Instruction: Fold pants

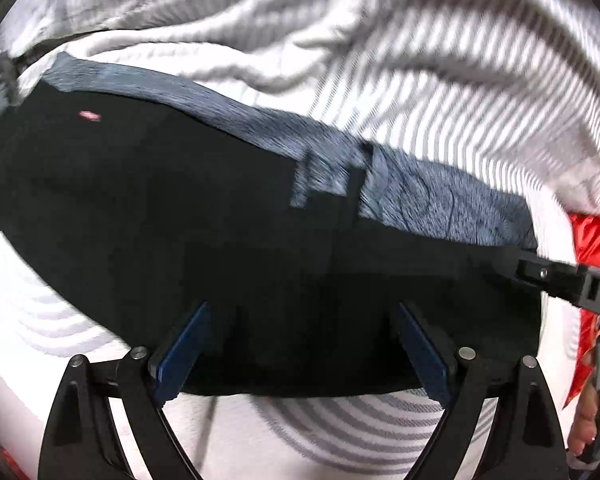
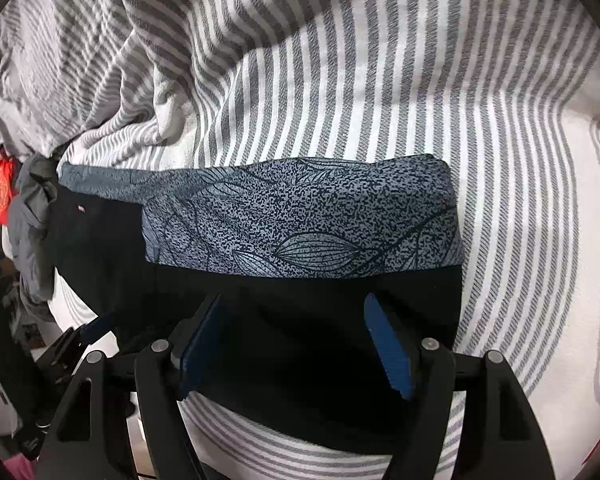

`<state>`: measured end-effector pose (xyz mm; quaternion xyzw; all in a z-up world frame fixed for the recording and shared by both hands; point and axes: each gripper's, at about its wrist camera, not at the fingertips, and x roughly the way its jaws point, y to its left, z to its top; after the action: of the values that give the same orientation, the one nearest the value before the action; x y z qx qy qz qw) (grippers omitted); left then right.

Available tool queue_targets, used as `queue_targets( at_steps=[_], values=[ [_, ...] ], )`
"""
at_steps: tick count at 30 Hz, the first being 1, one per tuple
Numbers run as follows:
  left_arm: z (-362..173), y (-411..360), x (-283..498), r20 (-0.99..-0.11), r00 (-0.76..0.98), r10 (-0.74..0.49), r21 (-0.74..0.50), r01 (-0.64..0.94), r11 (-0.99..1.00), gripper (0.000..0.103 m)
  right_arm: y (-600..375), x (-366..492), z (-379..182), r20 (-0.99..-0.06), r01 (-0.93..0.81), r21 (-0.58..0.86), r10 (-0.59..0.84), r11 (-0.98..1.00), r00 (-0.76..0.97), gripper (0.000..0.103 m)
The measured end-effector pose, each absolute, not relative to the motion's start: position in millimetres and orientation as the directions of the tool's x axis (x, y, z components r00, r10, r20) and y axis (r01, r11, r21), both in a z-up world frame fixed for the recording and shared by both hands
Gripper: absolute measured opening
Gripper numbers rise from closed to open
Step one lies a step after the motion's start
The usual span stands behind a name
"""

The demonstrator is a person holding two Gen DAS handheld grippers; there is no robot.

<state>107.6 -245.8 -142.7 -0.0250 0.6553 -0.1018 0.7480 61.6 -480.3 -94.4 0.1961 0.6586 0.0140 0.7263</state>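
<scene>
Fingers (image 1: pixel 182 354) of the left gripper (image 1: pixel 302 350) are seen spread wide, with blue pads facing inward and nothing clamped between them; both tips are positioned over the near edge of the pants (image 1: pixel 220 240). Fingers (image 2: pixel 388 354) of the right gripper (image 2: pixel 294 344) are likewise held wide apart, empty, and placed over the near black edge of the same garment. The pants are laid flat as a folded black bundle on the striped bedsheet (image 2: pixel 520 220), with a speckled blue-grey panel (image 2: pixel 320 216) bearing a leaf-line print exposed along the far side. A small pink-and-white label (image 1: pixel 89 115) is visible on the black fabric toward the left end. In the left wrist view, the right gripper's body is seen entering from the right edge, close to the right end of the garment, and a hand (image 1: pixel 588 424) is partly visible below it. A red glossy item (image 1: pixel 592 248) lies at the right edge of that view. Behind the pants, a rumpled grey-and-white striped blanket (image 2: pixel 100 60) is heaped. A crumpled grey garment (image 2: pixel 32 216) is located just beside the left end of the pants in the right wrist view.
</scene>
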Motion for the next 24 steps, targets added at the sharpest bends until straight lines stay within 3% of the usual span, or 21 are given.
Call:
queue_targets(
  at_steps=[7,14,18,24],
  values=[
    [-117,-145,129,-0.964,0.209,-0.165,-0.187,-0.088,0.978,0.093,-449,47,-73,-0.963,0.189,0.243,0.213,0.951,0.166,0.075],
    [-105,-24,147,-0.948,0.287,-0.138,-0.221,-0.281,0.934,0.093,-379,49,-66,-0.952,0.176,0.281,0.251,0.943,0.177,0.075],
    [-112,43,153,-0.938,0.312,-0.151,-0.267,-0.371,0.889,0.093,-323,56,-71,-0.942,0.149,0.316,0.291,0.937,0.164,0.075],
    [-146,84,175,-0.92,0.318,-0.228,-0.355,-0.433,0.829,0.093,-274,65,-70,-0.94,0.102,0.328,0.314,0.939,0.133,0.075]
  ],
)
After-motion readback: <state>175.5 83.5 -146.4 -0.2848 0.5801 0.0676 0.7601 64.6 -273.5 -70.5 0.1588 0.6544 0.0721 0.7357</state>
